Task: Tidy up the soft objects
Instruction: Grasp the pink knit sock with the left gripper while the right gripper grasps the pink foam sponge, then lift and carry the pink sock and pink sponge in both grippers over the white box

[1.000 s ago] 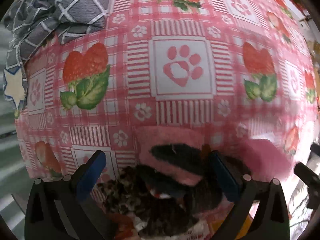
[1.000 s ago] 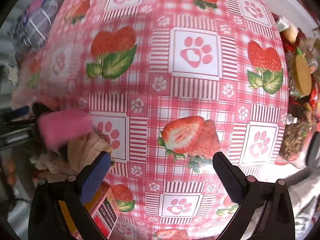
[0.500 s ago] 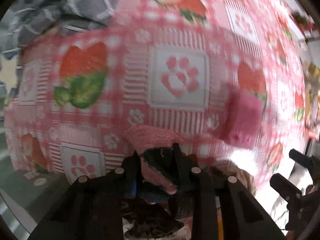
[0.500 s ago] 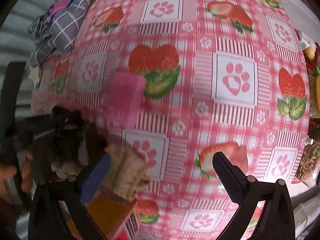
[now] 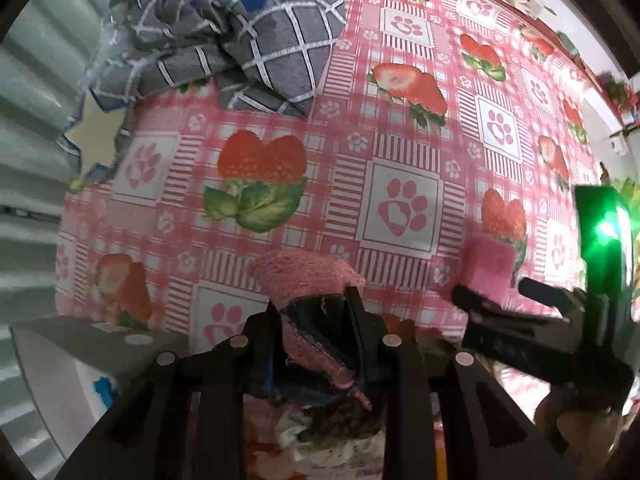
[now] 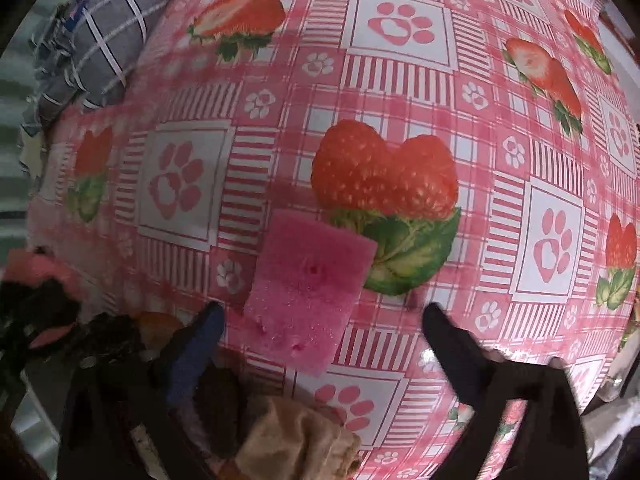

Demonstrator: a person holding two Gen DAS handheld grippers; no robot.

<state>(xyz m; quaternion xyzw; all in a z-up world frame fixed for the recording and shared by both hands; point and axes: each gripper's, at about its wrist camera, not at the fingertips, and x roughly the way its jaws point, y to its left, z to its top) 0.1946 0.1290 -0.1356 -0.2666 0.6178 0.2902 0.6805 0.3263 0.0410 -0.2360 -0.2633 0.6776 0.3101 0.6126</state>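
Observation:
My left gripper point(image 5: 318, 316) is shut on a pink and black fuzzy sock point(image 5: 308, 280) and holds it above the pile of soft items at the table's near edge. A pink sponge point(image 6: 308, 292) lies flat on the strawberry tablecloth. My right gripper point(image 6: 324, 320) is open, with its fingers on either side of the sponge's near end and not touching it. The sponge point(image 5: 490, 264) and the right gripper's black fingers point(image 5: 476, 304) also show at the right of the left wrist view.
A grey checked cloth point(image 5: 240, 40) lies bunched at the table's far left corner, also in the right wrist view point(image 6: 104, 36). A pile of dark socks point(image 6: 60, 320) and a tan folded cloth point(image 6: 296, 436) sit at the near edge. The tablecloth point(image 6: 400, 80) covers the table.
My left gripper closed on the pink and black sock and lifted it. My right gripper moved forward and left until its open fingers straddle the pink sponge.

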